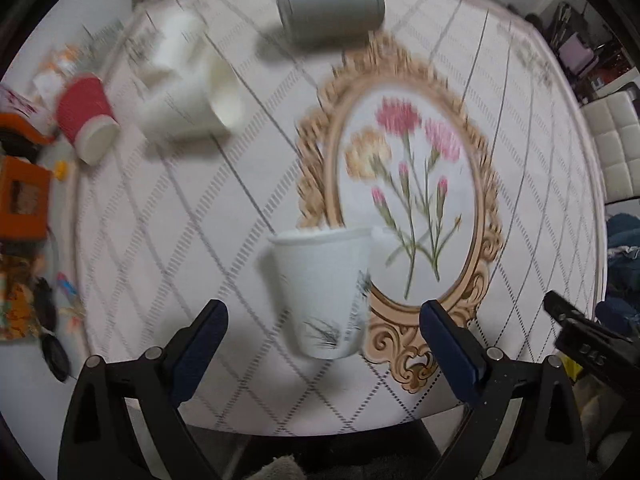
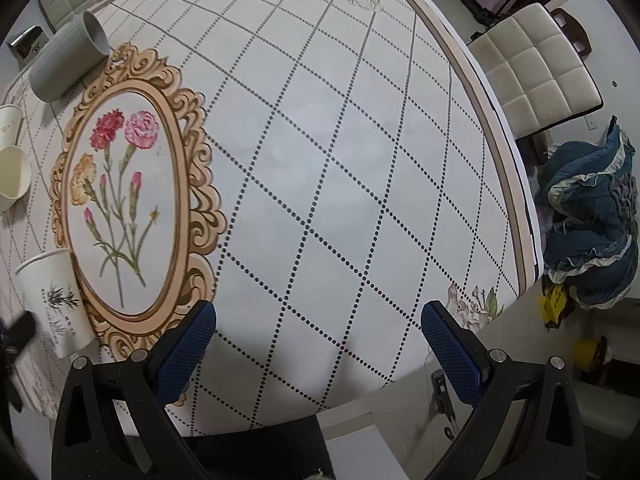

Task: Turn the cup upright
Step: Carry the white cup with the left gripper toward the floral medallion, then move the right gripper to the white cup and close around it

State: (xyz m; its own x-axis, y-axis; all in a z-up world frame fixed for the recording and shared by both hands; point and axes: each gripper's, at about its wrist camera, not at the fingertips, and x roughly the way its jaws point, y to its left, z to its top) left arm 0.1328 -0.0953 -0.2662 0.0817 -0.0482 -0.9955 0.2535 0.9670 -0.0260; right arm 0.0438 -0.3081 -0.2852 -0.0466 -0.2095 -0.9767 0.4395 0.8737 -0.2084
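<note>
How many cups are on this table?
5: a printed white cup upright near the gripper, a grey cup lying at the far side, two white cups and a red cup left. More may be hidden.

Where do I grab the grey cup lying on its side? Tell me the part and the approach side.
Take the grey cup across the middle of its wall, coming down from above with one finger on each long side. It lies on its side on the table, and its body looks nearly straight, so the wall likely offers two matching faces.
</note>
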